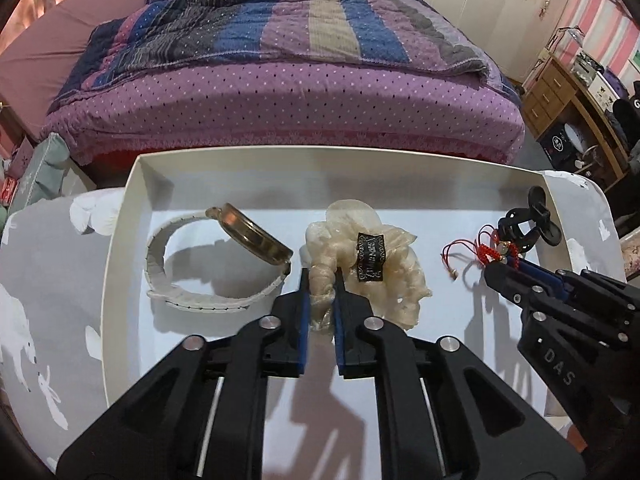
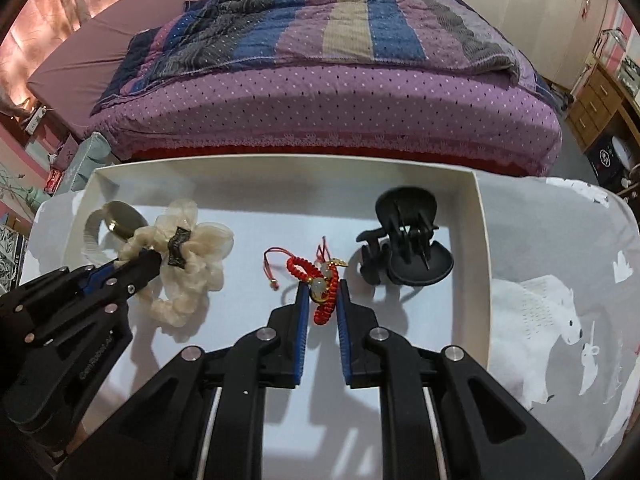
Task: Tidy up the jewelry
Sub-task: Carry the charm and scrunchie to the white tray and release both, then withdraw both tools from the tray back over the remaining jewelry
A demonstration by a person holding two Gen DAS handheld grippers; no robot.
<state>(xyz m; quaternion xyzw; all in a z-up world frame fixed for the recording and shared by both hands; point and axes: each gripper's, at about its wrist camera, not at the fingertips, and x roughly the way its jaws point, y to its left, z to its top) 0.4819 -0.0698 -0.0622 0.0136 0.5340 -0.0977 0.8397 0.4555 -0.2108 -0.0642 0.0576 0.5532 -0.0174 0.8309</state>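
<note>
A shallow white tray is sitting on a surface covered with a grey cloth printed with white animals, just in front of a bed with a purple dotted quilt.

Four pieces are lying in the tray in a row. At the far left a watch with a white strap is resting with its gold-rimmed face tilted up. Just to its right a cream fabric scrunchie with a black label is spreading over the tray floor. Right of that a red braided bracelet with pale beads is lying near the middle-right, and a black claw hair clip is standing at the far right, near the tray's right wall.

The left gripper is pointing steeply down, and its jaws are clenching on a twisted fold of the scrunchie, whose fabric is bunched between the blue pads. The rest of the scrunchie is resting on the tray.

The right gripper is also pointing steeply down, and its jaws are grasping the near end of the red bracelet, with the beads and braid sitting between the pads and the loose red cord trailing to the left on the tray.
</note>
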